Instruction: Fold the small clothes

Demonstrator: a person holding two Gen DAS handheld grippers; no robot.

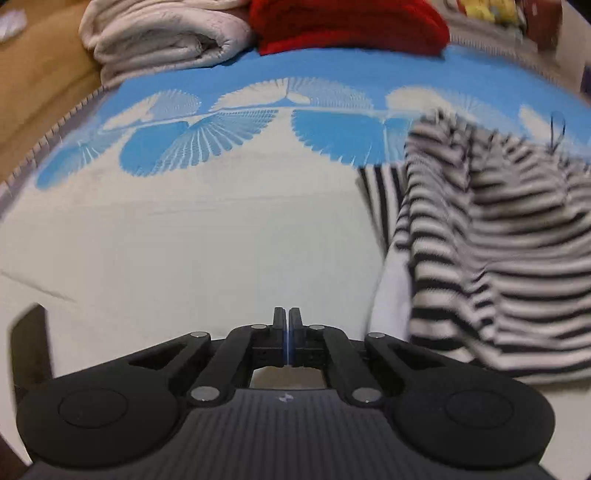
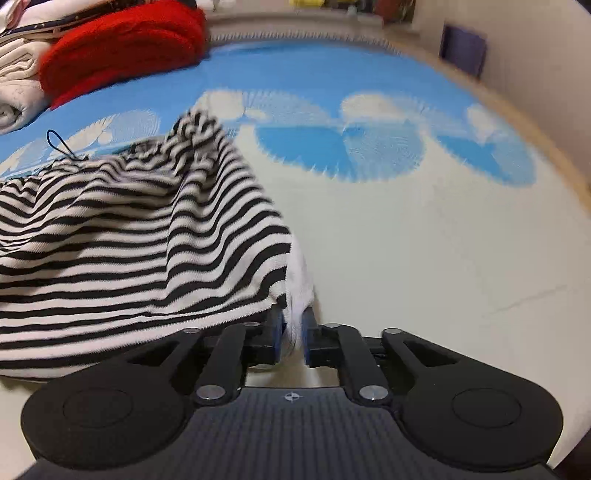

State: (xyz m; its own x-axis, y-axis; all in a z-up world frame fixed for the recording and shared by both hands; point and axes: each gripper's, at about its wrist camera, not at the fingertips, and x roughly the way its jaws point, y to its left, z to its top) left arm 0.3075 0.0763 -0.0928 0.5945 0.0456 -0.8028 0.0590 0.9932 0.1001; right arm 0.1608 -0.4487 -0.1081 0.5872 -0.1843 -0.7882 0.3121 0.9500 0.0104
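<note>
Left claw: the left gripper [image 1: 287, 320] is seen at the lower centre of its view, jaws pressed together with nothing between them, above bare cream cloth.
Right claw: the right gripper [image 2: 293, 325] is seen at the lower centre of its view, jaws clamped on a white fabric edge [image 2: 297, 280] of the garment.
Garment: one black-and-white striped garment [image 2: 122, 229] is spread over the left half of the right view and down the right side of the left view; it looks partly lifted and blurred.
Loop: one thin black cord loop [image 2: 55, 142] is seen at the garment's upper edge.
Open room: wide bare cloth is seen left of the garment in the left view and right of it in the right view.
Surface: a cream and blue cover [image 1: 184, 229] with fan-shaped prints, edged with a stitched border.
Far edge: one folded cream blanket [image 1: 162, 40] and one red bundle [image 1: 351, 26] are set side by side, touching.
Room: a pale wall is seen at the upper right of the right view.
</note>
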